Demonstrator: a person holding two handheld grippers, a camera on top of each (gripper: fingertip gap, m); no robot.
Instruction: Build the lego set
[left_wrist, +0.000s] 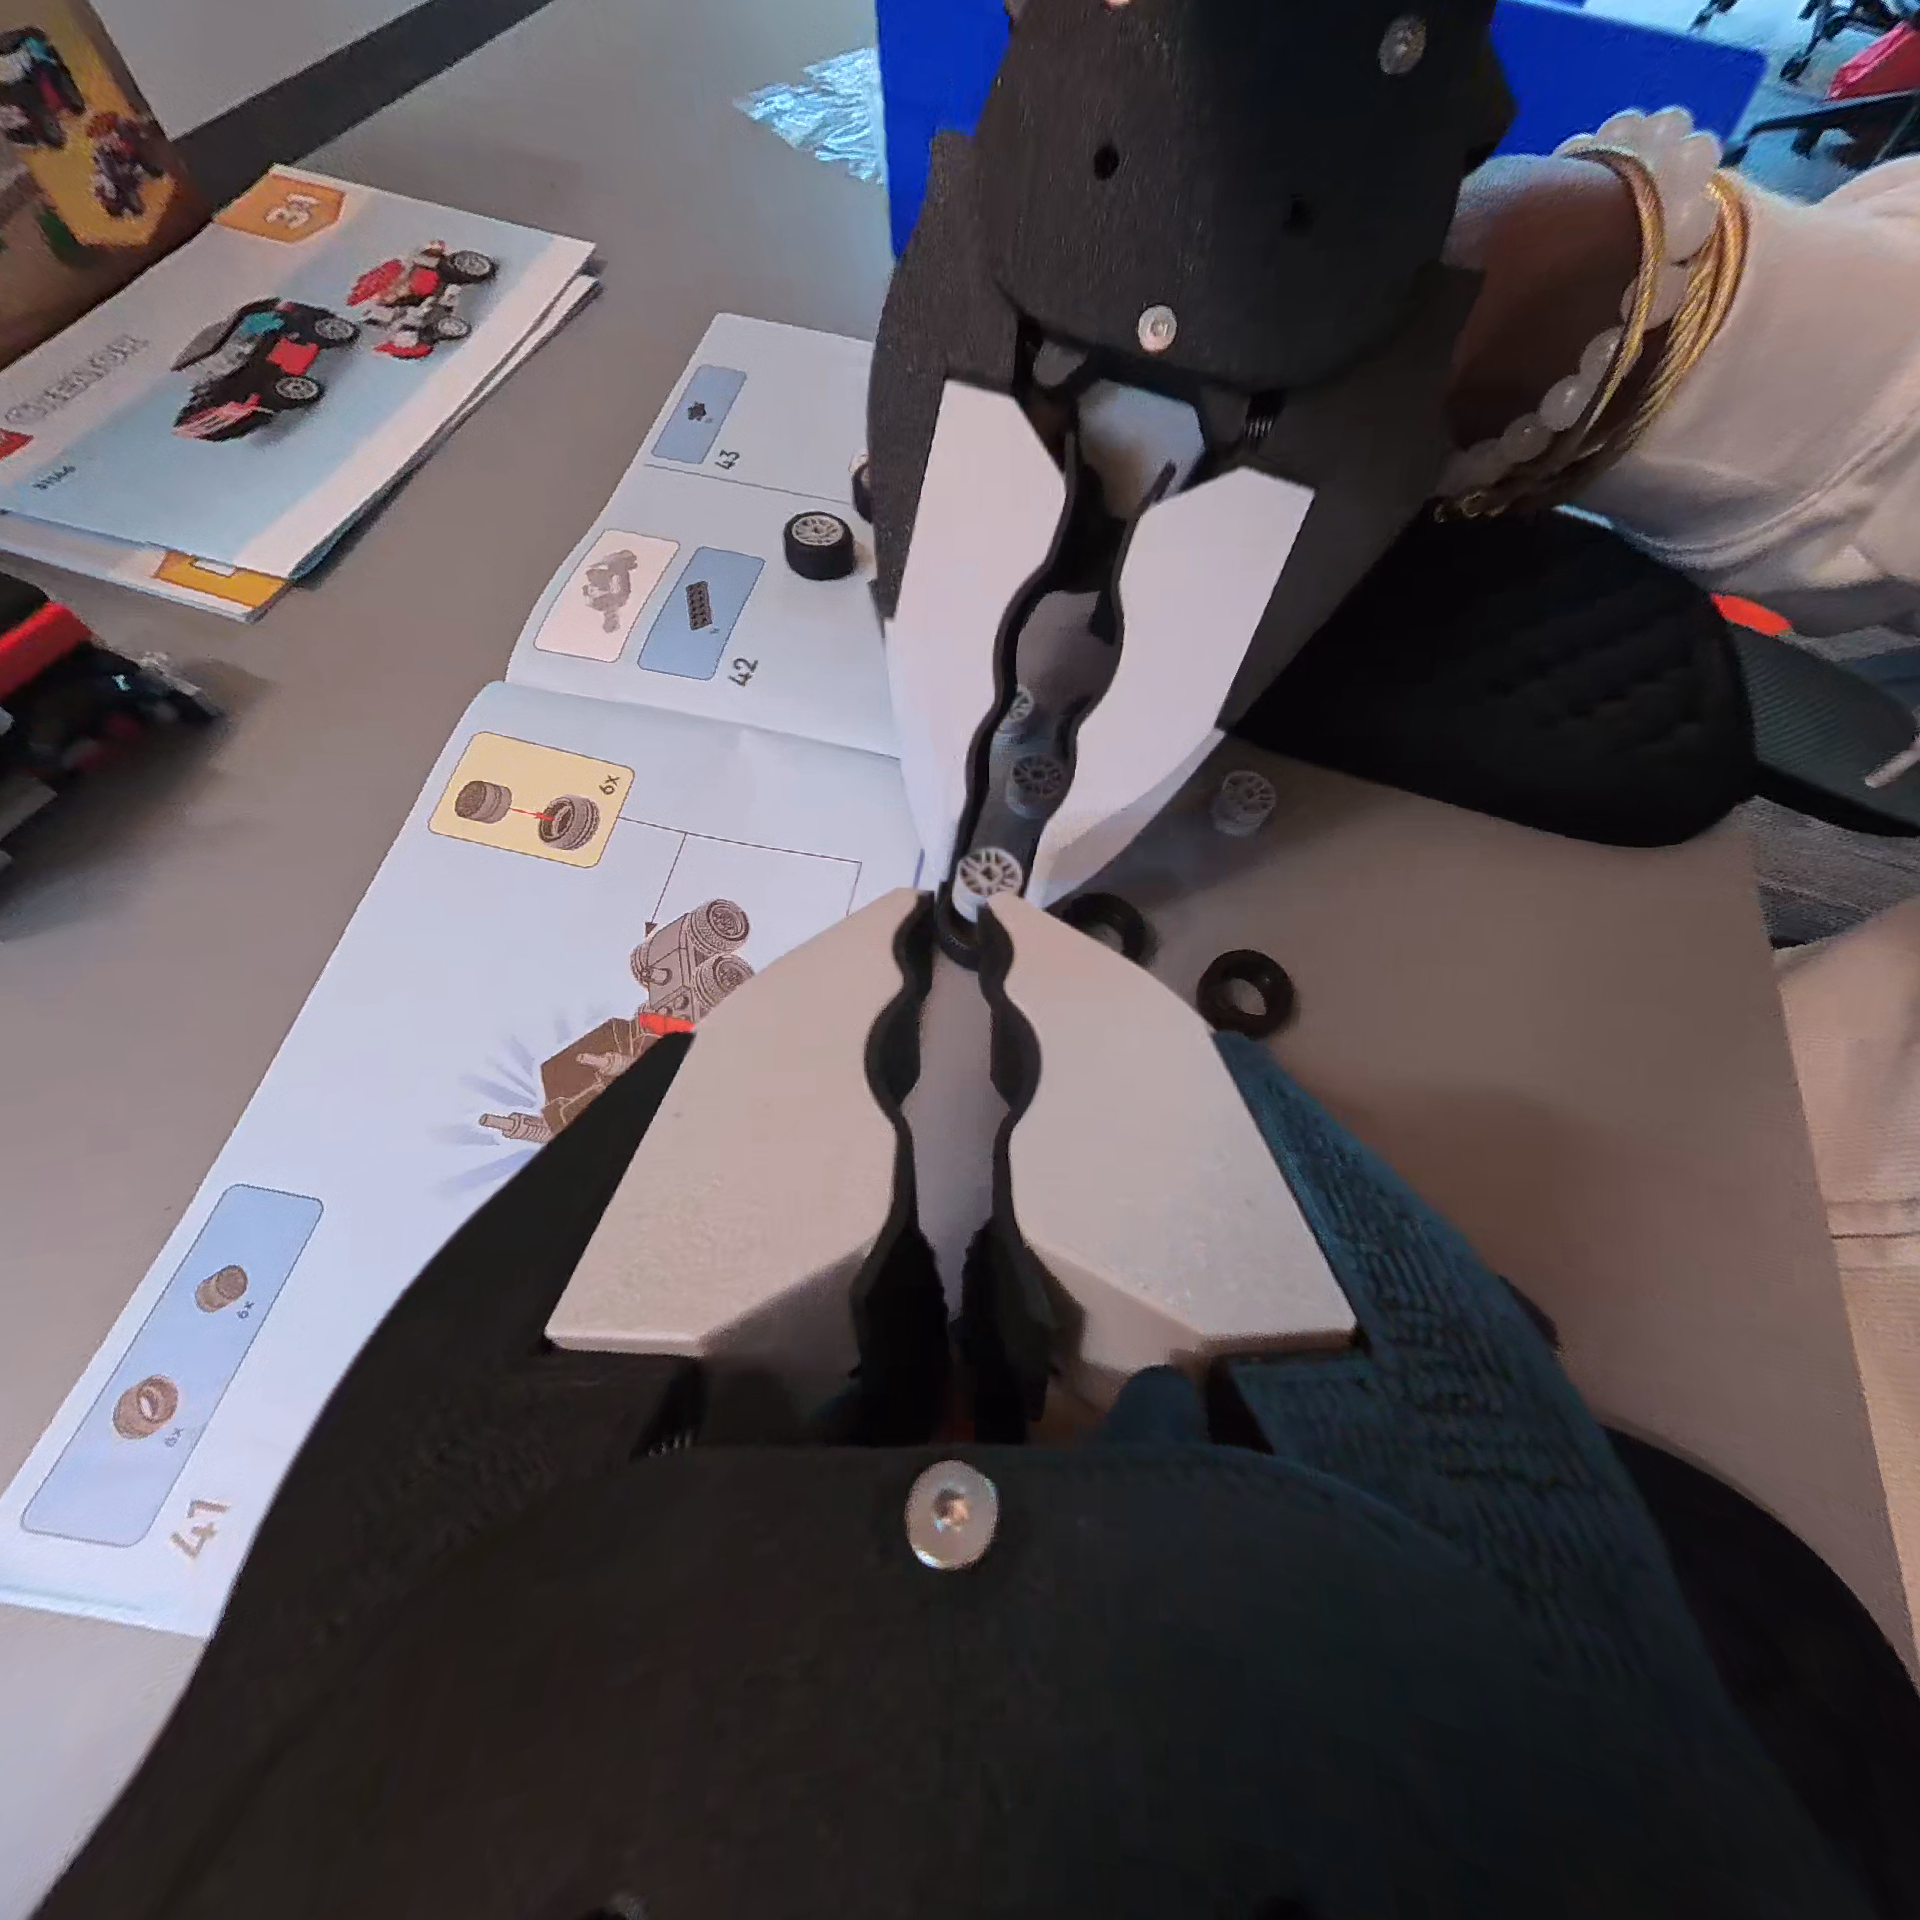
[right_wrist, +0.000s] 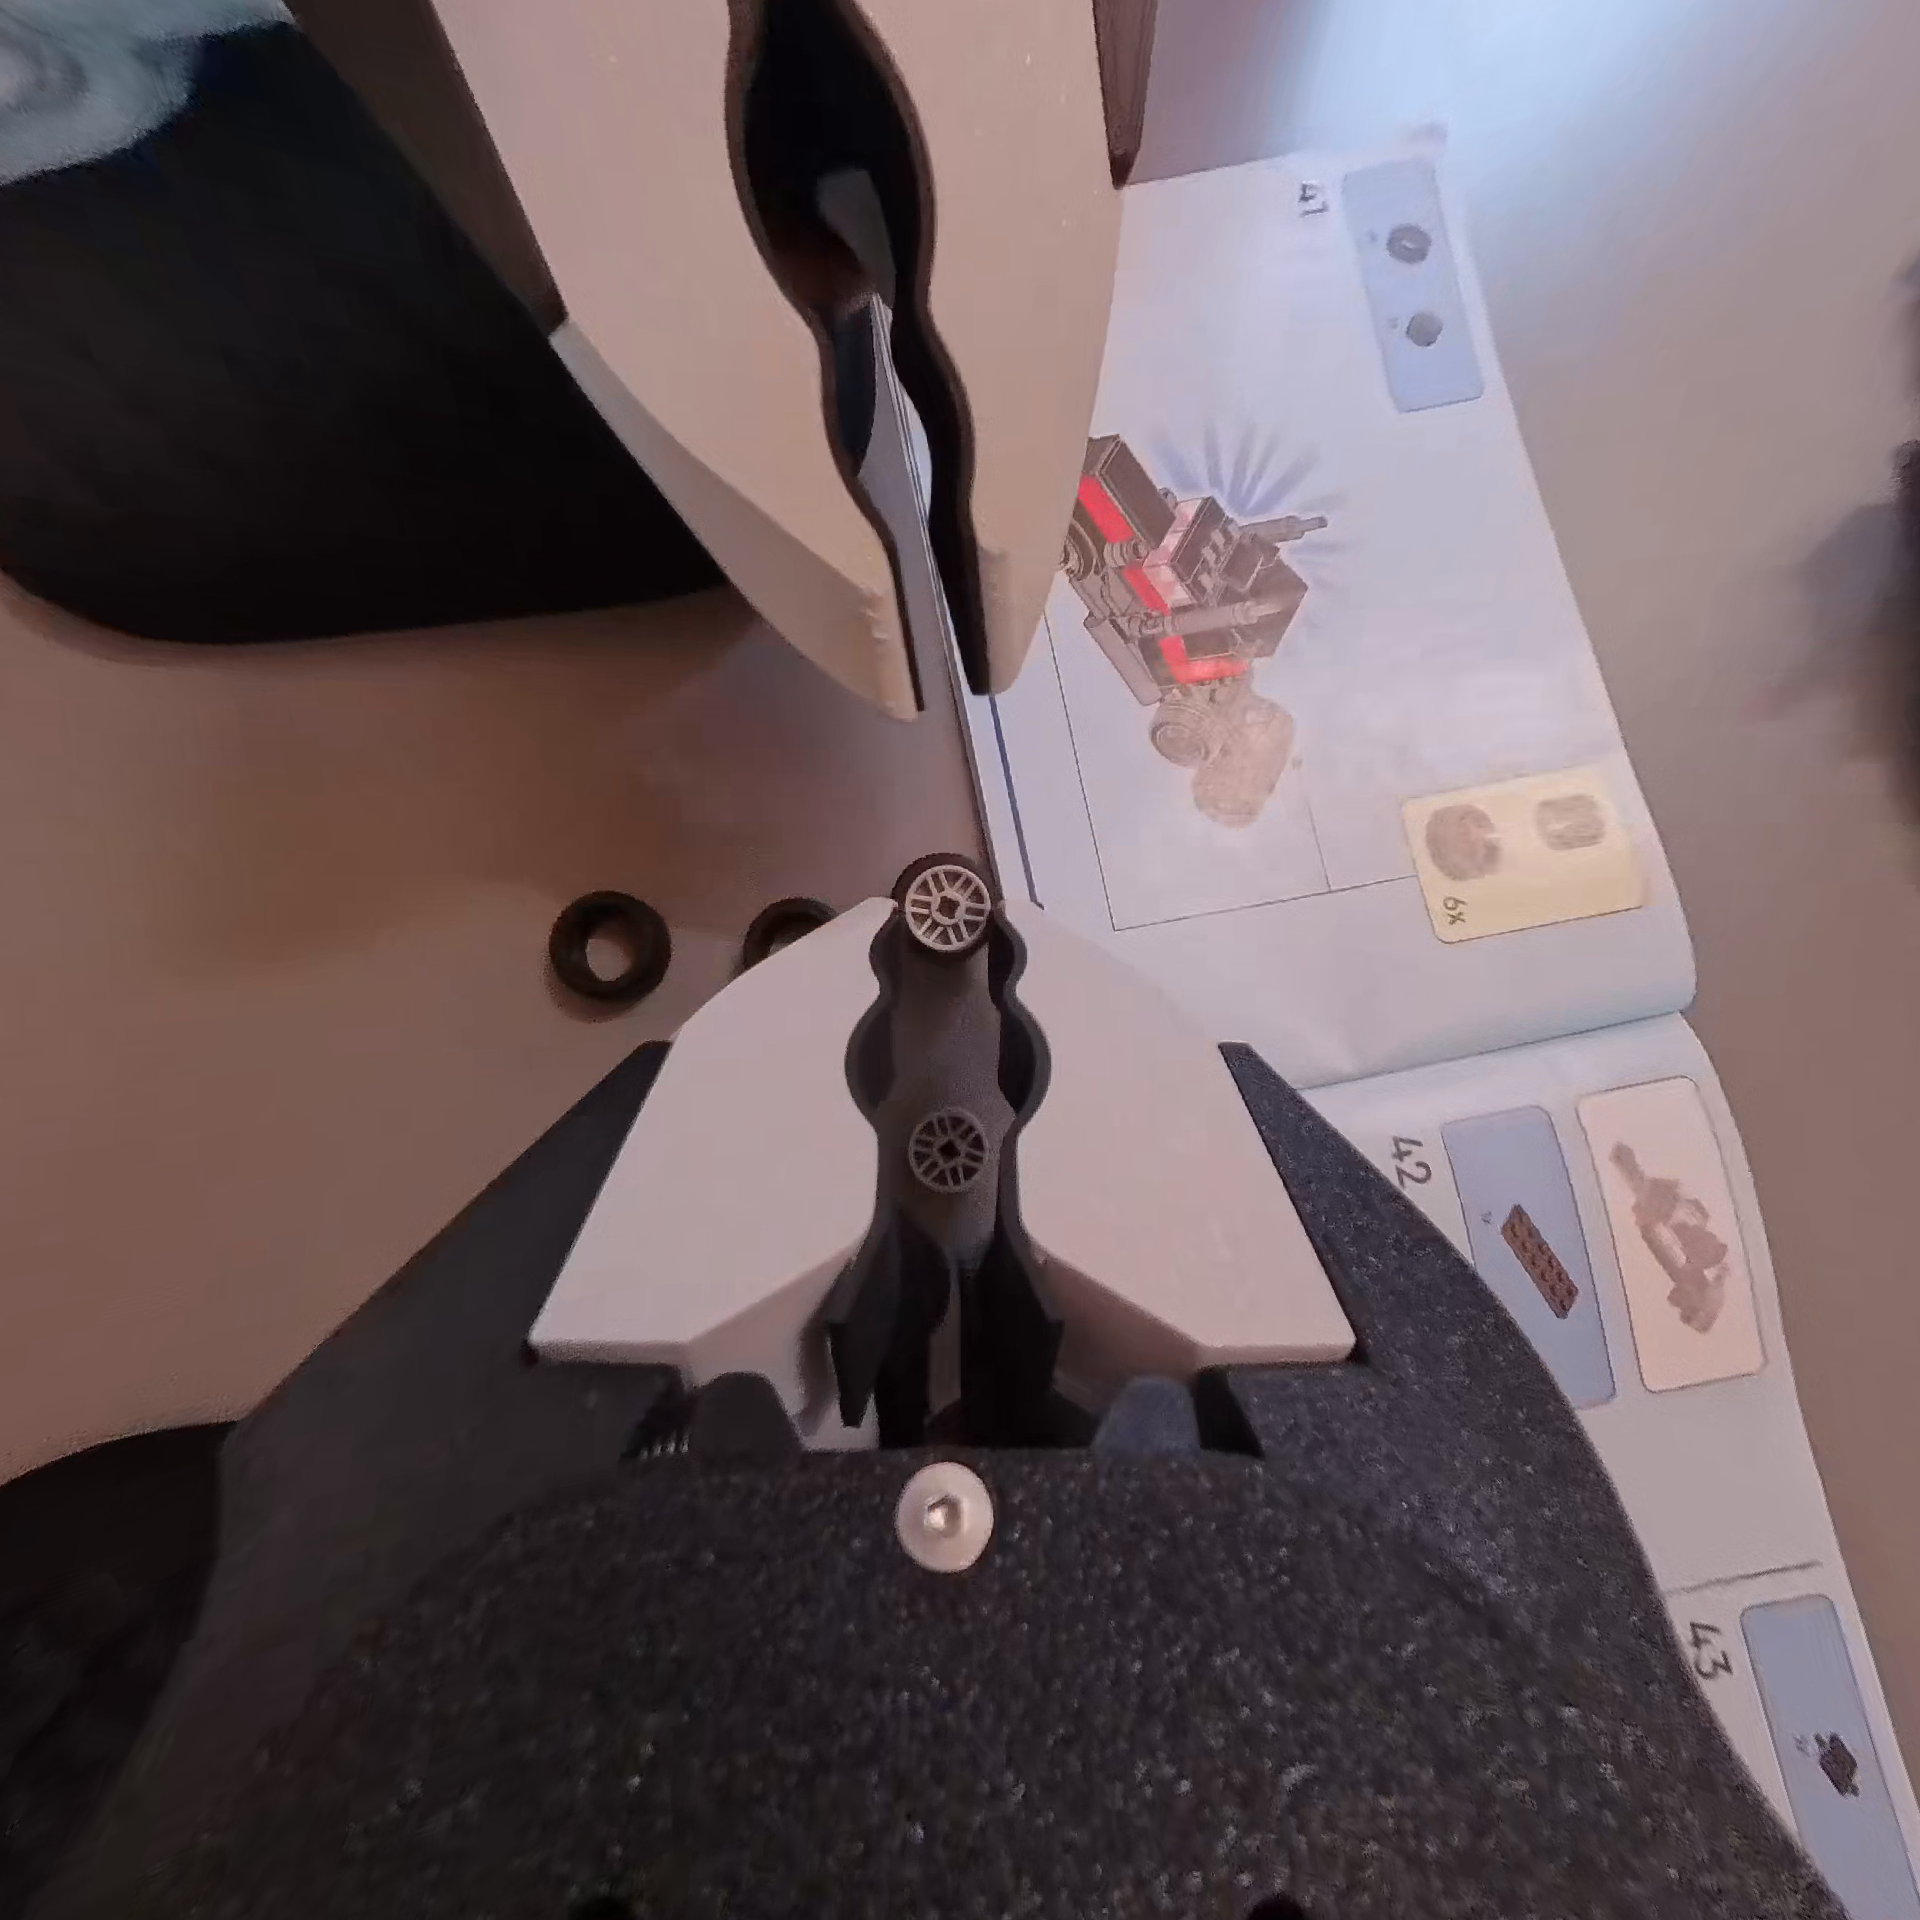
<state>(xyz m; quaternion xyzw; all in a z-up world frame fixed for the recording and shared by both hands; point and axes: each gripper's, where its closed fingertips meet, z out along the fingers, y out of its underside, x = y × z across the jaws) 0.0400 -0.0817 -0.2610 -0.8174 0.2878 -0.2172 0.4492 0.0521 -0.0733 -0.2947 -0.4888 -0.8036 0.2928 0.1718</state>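
Note:
My right gripper (right_wrist: 945, 920) is shut on a small grey wheel hub (right_wrist: 945, 906) at its fingertips, just off the edge of the open instruction booklet (right_wrist: 1299, 883). A thin black tyre edge shows around the hub. In the left wrist view the right gripper (left_wrist: 987, 871) comes down from the top with the hub (left_wrist: 992, 871). My left gripper (left_wrist: 951, 916) points at the hub, tip to tip, its jaws almost together. In the right wrist view the left gripper (right_wrist: 940, 694) shows nothing between its tips. Two loose black tyres (left_wrist: 1244, 992) lie beside the tips.
Spare grey hubs (left_wrist: 1244, 800) lie on the table, one under my right fingers (right_wrist: 948, 1151). A finished wheel (left_wrist: 821, 542) stands on the booklet (left_wrist: 665, 831). A second booklet (left_wrist: 291, 374), the set's box (left_wrist: 62, 156) and loose pieces (left_wrist: 83, 696) lie left. A braceleted wrist (left_wrist: 1621, 343) holds the right gripper. Left tips to right tips: about 4 cm.

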